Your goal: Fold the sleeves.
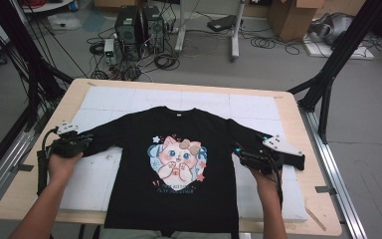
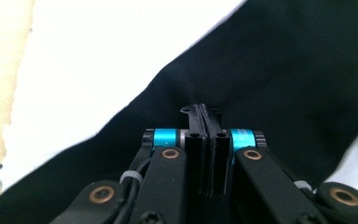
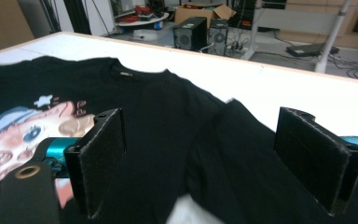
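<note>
Table [image 1: 298, 209]: light wood rim, white padded top, carrying everything. Black long-sleeve shirt [image 1: 144, 149] lies flat and face-up at table centre, collar at 12 o'clock, hem hanging over the near edge at 6. Chest print [image 1: 177, 160]: pink cartoon cat with bow, two lines of small lettering under it, too small to read; a small white neck label [image 1: 179, 114] is also unreadable. Left gripper [image 2: 204, 112] at the shirt's 9 o'clock, jaws closed together, pinching the left sleeve fabric. Right gripper [image 3: 214, 158] at 3 o'clock over the right sleeve, jaws wide apart, pads clear of the cloth, nothing held. Beyond the table at 12: two black PC towers [image 1: 139, 27] with cable clutter on the floor; cardboard boxes [image 1: 293, 17] at 1 o'clock.
</note>
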{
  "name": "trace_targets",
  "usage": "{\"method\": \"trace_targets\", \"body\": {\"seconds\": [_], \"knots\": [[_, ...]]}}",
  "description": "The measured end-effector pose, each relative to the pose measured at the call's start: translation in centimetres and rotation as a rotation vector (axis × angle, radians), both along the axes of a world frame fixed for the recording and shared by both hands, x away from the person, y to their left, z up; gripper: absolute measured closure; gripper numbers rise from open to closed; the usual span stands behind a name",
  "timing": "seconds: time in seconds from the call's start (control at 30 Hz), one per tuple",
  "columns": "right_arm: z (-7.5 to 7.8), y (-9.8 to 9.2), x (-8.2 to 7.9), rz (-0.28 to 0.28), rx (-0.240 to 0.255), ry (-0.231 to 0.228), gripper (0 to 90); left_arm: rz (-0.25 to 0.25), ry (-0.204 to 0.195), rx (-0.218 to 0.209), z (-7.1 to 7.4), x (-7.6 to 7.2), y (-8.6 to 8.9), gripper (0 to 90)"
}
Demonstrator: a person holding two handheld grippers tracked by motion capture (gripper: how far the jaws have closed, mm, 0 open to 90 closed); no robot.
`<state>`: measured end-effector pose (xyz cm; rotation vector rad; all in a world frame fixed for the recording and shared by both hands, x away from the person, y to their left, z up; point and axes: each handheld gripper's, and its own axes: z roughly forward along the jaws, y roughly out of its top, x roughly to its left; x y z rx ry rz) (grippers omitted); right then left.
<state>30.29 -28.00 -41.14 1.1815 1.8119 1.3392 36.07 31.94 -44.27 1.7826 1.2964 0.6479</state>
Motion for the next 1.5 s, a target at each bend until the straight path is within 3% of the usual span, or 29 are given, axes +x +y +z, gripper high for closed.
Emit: {"method": "trace_targets", "body": {"seconds": [0.03, 0.07, 0.17, 0.23, 0.27, 0.33, 0.37, 0.4, 0.47, 0.67, 0.77, 0.83, 0.87, 0.9, 0.97, 1.0, 1.03, 1.07, 1.1, 1.17, 1.27, 1.33, 1.43, 1.5], "knots": [[-0.1, -0.3, -0.5, -0.005, 0.005, 0.002, 15.7, 0.0, 0.0, 0.0, 0.0, 0.0, 0.0, 88.2], [-0.1, -0.6, -0.9, -0.012, 0.009, 0.004, 15.8, -0.003, -0.03, -0.041, 0.7, -0.2, -0.2, 88.2], [-0.1, -1.1, -1.5, -0.021, 0.007, 0.005, 15.7, -0.036, -0.046, -0.031, 1.6, -0.3, -0.9, 88.1], [-0.1, -1.4, -2.0, -0.029, 0.009, 0.007, 15.7, -0.066, -0.073, -0.055, 2.6, -0.2, -1.9, 88.1], [-0.1, -1.7, -2.4, -0.034, 0.009, 0.004, 15.7, -0.112, -0.092, -0.065, 3.6, 0.0, -3.4, 88.1], [0.0, -1.8, -2.6, -0.041, 0.015, 0.001, 15.7, -0.14, -0.098, -0.061, 4.0, 0.1, -4.3, 88.1], [0.0, -1.9, -2.7, -0.042, 0.017, 0.002, 15.7, -0.198, -0.098, -0.06, 4.7, 0.3, -6.2, 88.1], [0.0, -1.9, -2.7, -0.042, 0.017, 0.002, 15.7, -0.198, -0.098, -0.06, 4.7, 0.3, -6.2, 88.1], [0.0, -2.1, -2.8, -0.046, 0.022, 0.003, 15.7, -0.254, -0.095, -0.066, 4.9, 0.4, -8.4, 88.1], [-0.1, -2.1, -2.7, -0.044, 0.031, 0.002, 15.7, -0.407, -0.061, -0.013, 4.6, 0.9, -15.0, 87.8], [-0.2, -2.2, -2.7, -0.043, 0.036, 0.003, 15.8, -0.458, -0.004, 0.013, 3.5, 1.4, -17.9, 87.0], [-0.2, -2.3, -2.6, -0.042, 0.039, 0.004, 15.8, -0.475, 0.052, 0.008, 2.5, 1.7, -19.3, 78.8], [-0.3, -2.4, -2.7, -0.042, 0.044, 0.005, 15.7, -0.452, 0.072, -0.007, 2.3, 1.8, -19.7, 50.1], [-0.3, -2.4, -2.7, -0.042, 0.044, 0.005, 15.7, -0.426, 0.083, -0.03, 2.3, 1.8, -19.7, 50.1], [-0.3, -2.5, -2.7, -0.042, 0.051, 0.004, 15.7, -0.401, 0.048, -0.056, 3.2, 1.5, -18.7, 41.2], [-0.3, -2.6, -2.8, -0.043, 0.052, 0.007, 15.8, -0.338, -0.013, -0.066, 4.0, 0.9, -16.7, 39.1], [-0.3, -2.6, -2.8, -0.043, 0.052, 0.007, 15.8, -0.338, -0.013, -0.066, 4.0, 0.9, -16.7, 39.2], [-0.3, -2.8, -2.9, -0.048, 0.06, 0.008, 15.7, -0.277, -0.032, -0.07, 4.4, 0.5, -14.1, 39.0], [-0.3, -2.8, -2.9, -0.048, 0.06, 0.008, 15.7, -0.277, -0.032, -0.07, 4.4, 0.5, -14.1, 38.7], [-0.2, -2.9, -3.0, -0.053, 0.067, 0.006, 15.8, -0.222, -0.016, -0.064, 4.0, 0.1, -11.6, 37.8], [0.0, -2.8, -3.4, -0.055, 0.061, -0.001, 15.8, -0.175, 0.058, -0.078, 2.4, -0.3, -9.1, 33.0], [0.2, -2.7, -3.6, -0.055, 0.057, -0.007, 15.8, -0.151, 0.123, -0.062, 1.3, -0.6, -8.3, 30.2], [0.1, -2.6, -3.7, -0.055, 0.055, -0.004, 15.8, -0.171, 0.161, -0.04, 0.0, -1.0, -7.6, 30.9], [0.1, -2.6, -3.6, -0.05, 0.051, -0.002, 15.8, -0.172, 0.193, -0.05, -0.6, -1.2, -7.6, 38.9]]}}
